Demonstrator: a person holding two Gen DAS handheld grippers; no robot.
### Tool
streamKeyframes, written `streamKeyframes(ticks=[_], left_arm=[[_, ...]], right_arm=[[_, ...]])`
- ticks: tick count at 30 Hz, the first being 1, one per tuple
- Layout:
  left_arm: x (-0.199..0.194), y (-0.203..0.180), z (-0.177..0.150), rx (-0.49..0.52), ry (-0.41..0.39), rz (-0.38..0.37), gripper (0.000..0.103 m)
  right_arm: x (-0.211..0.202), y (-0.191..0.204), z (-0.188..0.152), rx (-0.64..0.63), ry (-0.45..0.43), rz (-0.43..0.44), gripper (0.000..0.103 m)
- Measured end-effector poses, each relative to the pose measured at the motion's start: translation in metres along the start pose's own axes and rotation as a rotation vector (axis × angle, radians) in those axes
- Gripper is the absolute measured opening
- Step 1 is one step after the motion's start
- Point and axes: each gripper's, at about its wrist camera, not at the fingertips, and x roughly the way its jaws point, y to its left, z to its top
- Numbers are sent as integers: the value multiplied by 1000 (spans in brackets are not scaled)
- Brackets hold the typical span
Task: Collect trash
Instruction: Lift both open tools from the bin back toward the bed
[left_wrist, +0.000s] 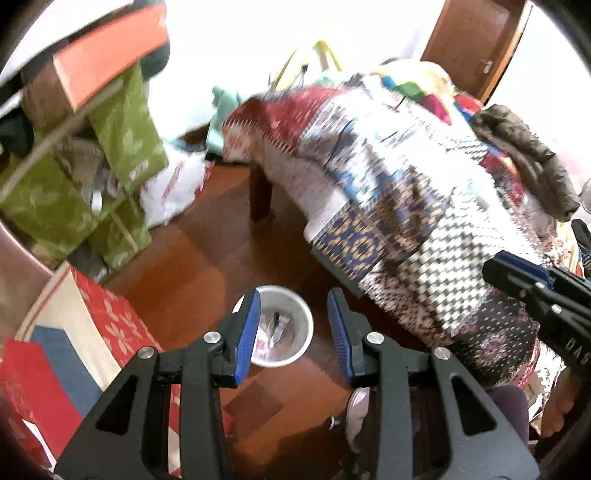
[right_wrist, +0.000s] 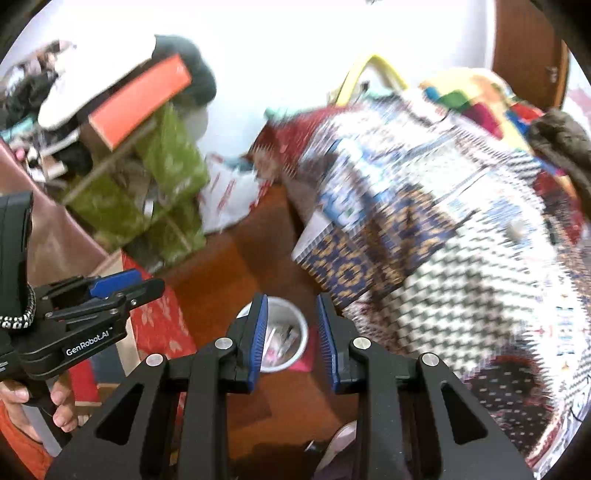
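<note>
A small white bin (left_wrist: 300, 314) stands on the wooden floor with several wrappers (left_wrist: 275, 328) inside it. It also shows in the right wrist view (right_wrist: 297, 325). My left gripper (left_wrist: 294, 295) is open and empty, held above the bin. My right gripper (right_wrist: 290, 299) is open and empty too, above the same bin. The right gripper shows at the right edge of the left wrist view (left_wrist: 524, 277), and the left gripper shows at the left of the right wrist view (right_wrist: 122, 286).
A bed with a patterned patchwork quilt (left_wrist: 406, 192) fills the right side. Green bags (left_wrist: 125, 125), an orange box (left_wrist: 107, 70) and a white plastic bag (left_wrist: 177, 184) are piled at the left. A red floral box (left_wrist: 110, 317) lies near the bin. A brown door (left_wrist: 476, 40) stands behind.
</note>
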Motion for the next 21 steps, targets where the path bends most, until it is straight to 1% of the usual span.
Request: streamKeyframes(ticks=[3, 7, 9, 11, 13, 15, 19, 21], left_arm=[[-21, -24, 6, 21, -54, -18, 36], [-49, -64, 16, 66, -130, -44, 36], [-59, -82, 19, 92, -159, -54, 36], [-67, -103, 23, 115, -182, -80, 36], [-73, -127, 28, 139, -197, -107, 36], [-76, -147, 31, 165, -211, -116, 36], [-80, -191, 36, 230, -240, -133, 36], [-78, -214, 40, 267, -254, -140, 41]], right_arm=[[-31, -16, 1, 19, -63, -24, 25], [-74, -40, -2, 32, -158, -77, 24], [-94, -53, -5, 36, -200, -111, 25], [-115, -69, -9, 40, -242, -146, 25], [-127, -78, -11, 45, -269, -172, 25], [-144, -93, -15, 51, -300, -207, 25], [-166, -119, -19, 67, -337, -251, 25], [-176, -134, -20, 77, -347, -269, 25]])
